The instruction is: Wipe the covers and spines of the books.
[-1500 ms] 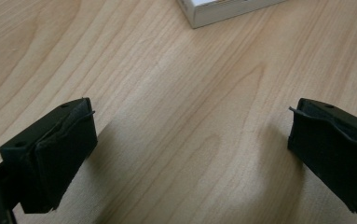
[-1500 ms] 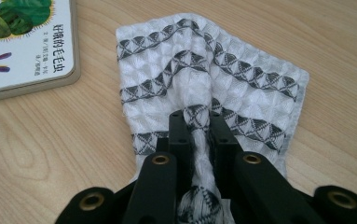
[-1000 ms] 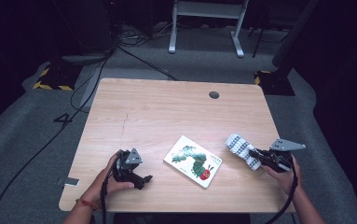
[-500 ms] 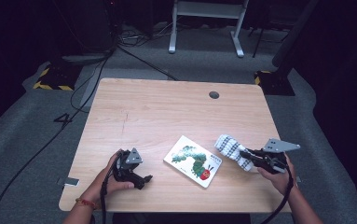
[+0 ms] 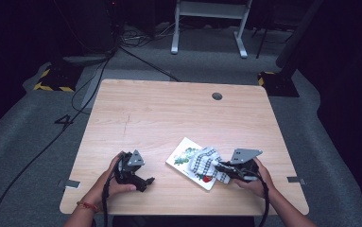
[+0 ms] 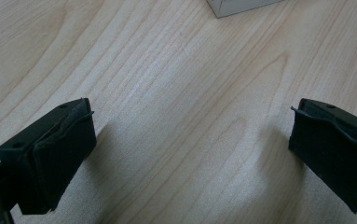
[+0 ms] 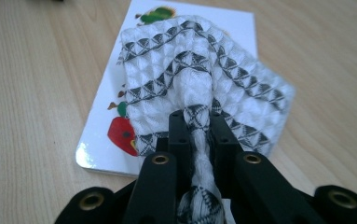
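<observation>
My right gripper [image 7: 197, 122] pinches the patterned cloth [image 7: 204, 79] draped over the picture book [image 5: 188, 161], left gripper [image 6: 190, 154] spread idle beside it; dragging may shove the book.

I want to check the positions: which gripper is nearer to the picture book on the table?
The right gripper. It holds a patterned cloth lying over the book. The left gripper rests open on the table, apart from the book's left side.
</observation>
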`<state>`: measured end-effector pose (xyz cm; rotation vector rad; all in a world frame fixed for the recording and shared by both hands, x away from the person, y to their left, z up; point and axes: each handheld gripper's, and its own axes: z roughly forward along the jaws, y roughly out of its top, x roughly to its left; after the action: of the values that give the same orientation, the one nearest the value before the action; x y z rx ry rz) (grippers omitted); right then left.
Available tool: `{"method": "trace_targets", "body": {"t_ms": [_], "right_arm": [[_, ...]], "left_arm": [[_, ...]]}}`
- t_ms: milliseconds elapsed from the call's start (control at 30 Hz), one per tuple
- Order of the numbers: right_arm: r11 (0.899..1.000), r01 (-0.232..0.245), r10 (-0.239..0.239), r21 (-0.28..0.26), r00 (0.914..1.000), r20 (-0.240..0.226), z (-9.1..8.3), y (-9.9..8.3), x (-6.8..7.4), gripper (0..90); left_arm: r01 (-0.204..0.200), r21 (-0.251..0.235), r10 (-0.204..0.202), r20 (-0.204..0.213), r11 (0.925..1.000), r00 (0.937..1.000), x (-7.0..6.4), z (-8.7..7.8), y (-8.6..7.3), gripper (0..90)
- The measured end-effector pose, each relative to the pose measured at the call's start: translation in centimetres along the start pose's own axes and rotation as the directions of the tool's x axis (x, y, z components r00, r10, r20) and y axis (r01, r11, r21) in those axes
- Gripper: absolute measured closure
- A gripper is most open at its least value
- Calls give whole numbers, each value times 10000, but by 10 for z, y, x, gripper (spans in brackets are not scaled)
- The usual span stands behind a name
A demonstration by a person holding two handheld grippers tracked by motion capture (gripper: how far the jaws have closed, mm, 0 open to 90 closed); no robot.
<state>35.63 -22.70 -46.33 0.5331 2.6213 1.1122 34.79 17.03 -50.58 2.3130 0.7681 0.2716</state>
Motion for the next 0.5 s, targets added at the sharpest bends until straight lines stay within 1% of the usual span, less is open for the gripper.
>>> {"method": "trace_targets", "body": {"t_ms": [67,100,133,167,200,233,333,367,400,433,467,500], "right_arm": [[9992,236,-231,314,9996,-152,9,0,7,829],[9988,302,-294,381,9994,-202,11,-1,9,829],[9988,302,-294,381,9994,-202,11,-1,9,829],[9983,384,-371,447,9989,-296,13,-2,12,828],[9982,364,-337,475,9978,-570,14,-3,17,828],[9982,364,-337,475,9978,-570,14,-3,17,828],[9968,547,-494,586,9948,-885,13,-6,22,826],[9956,600,-540,719,9951,-826,8,-9,24,825],[9956,600,-540,719,9951,-826,8,-9,24,825],[9946,657,-600,803,9956,-721,6,-10,24,825],[9935,703,-662,898,9966,-483,4,-13,22,824],[9946,399,-383,961,9991,-183,0,-18,15,824]], "left_arm": [[-1,1,1,0,10000,10000,0,0,0,4],[-3,4,3,0,10000,10000,0,0,0,4],[-3,4,3,0,10000,10000,0,0,0,4],[-4,3,4,1,10000,10000,0,0,0,4],[-3,4,3,-1,10000,10000,0,0,0,4],[-3,4,3,-1,10000,10000,0,0,0,4],[-4,4,4,0,10000,10000,0,0,0,4],[-5,4,5,0,10000,10000,0,0,0,4],[-7,5,7,-1,10000,10000,0,0,0,4],[-4,5,4,-1,10000,10000,0,0,0,4],[-4,5,4,0,10000,10000,0,0,0,4],[-4,4,4,2,10000,10000,0,0,0,4]]}}
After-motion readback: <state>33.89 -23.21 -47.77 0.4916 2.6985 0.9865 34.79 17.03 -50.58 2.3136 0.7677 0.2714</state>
